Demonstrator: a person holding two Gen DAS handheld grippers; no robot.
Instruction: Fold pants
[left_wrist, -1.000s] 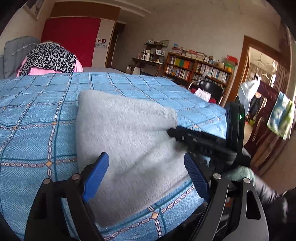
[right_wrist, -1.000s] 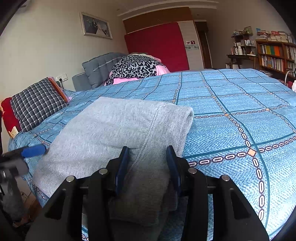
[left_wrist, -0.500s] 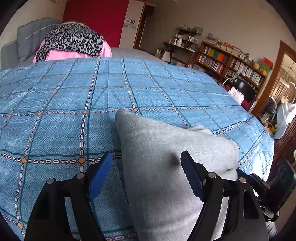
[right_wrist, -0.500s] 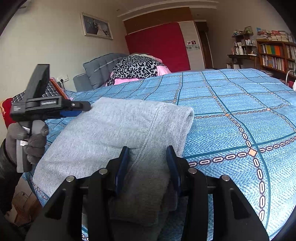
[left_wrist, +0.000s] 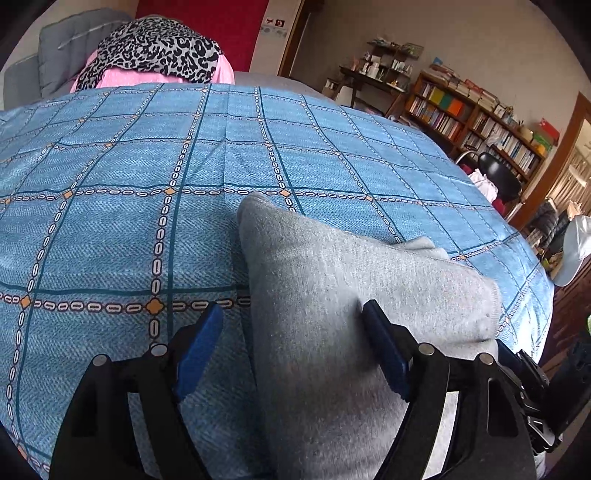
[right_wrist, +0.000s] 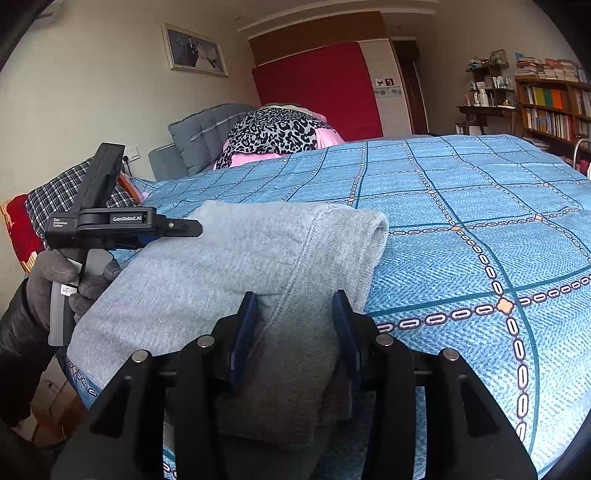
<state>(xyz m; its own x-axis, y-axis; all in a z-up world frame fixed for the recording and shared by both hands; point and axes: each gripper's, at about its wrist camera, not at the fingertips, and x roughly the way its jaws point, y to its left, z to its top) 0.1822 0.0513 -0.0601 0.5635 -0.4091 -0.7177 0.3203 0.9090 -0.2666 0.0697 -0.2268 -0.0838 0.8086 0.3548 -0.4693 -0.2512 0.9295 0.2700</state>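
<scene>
Folded grey pants (left_wrist: 351, 277) lie on the blue checked bedspread (left_wrist: 110, 166) at its near edge. My left gripper (left_wrist: 291, 310) is open and straddles the pants' left edge. Its right finger rests on the cloth and its left finger hangs over bare bedspread. In the right wrist view it shows side-on as the left gripper (right_wrist: 177, 227), held by a gloved hand (right_wrist: 55, 273). My right gripper (right_wrist: 295, 302) holds a bunched fold of the pants (right_wrist: 240, 258) where they droop over the bed edge. Its jaws are opening slightly, and the cloth fills the gap between them.
A leopard-print and pink bedding pile (left_wrist: 159, 51) and a grey cushion (right_wrist: 199, 136) sit at the far end. A plaid pillow (right_wrist: 62, 192) lies by the bed's left corner. Bookshelves (left_wrist: 480, 114) and a black chair (left_wrist: 498, 173) stand beyond the right side.
My left gripper swung from over the middle of the pants to their left edge and came into the right wrist view. The right gripper stayed put on the fold.
</scene>
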